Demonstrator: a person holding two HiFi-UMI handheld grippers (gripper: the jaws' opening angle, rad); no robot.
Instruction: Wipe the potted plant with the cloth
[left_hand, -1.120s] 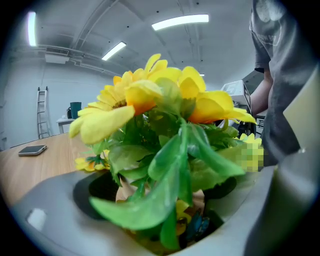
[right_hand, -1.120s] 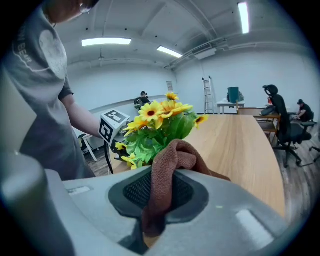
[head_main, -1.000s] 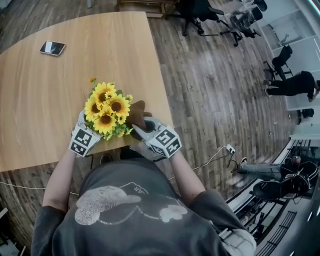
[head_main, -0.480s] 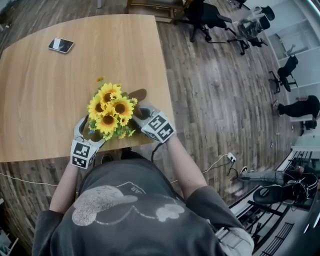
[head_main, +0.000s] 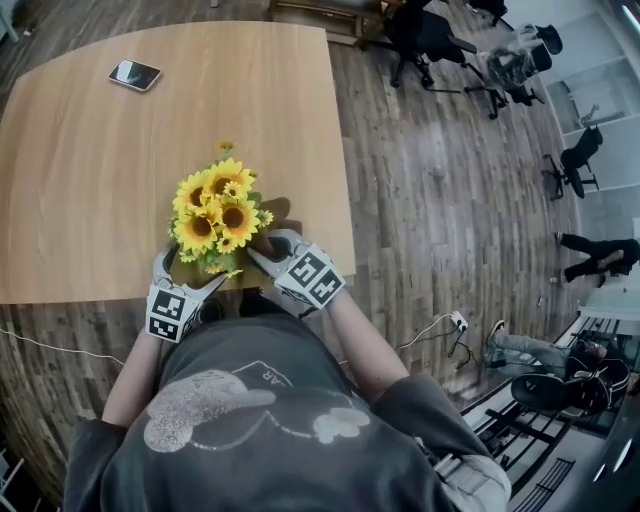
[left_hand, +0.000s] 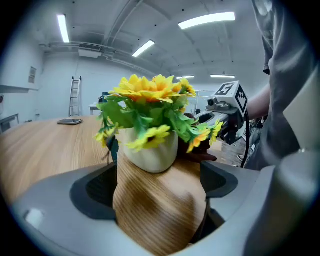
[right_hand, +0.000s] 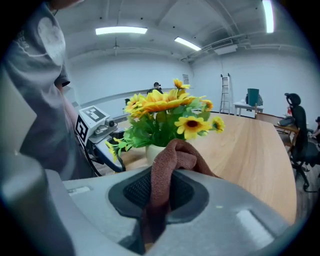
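One potted plant (left_hand: 150, 149) stands on the table (head_main: 90, 170), just ahead of the two grippers, which flank it. The left gripper (left_hand: 159, 192) is released: its jaws have just been opening, with only bare tabletop between them (the pot sits just past the tips). The right gripper (right_hand: 160, 192) grips the one brown cloth (right_hand: 172, 155), whose fold is near the pot. One phone (head_main: 135, 74) lies well beyond

Yellow sunflowers (head_main: 212, 212), white pot (left_hand: 150, 152), brown cloth (right_hand: 164, 175), wood-grain table (head_main: 80, 150).
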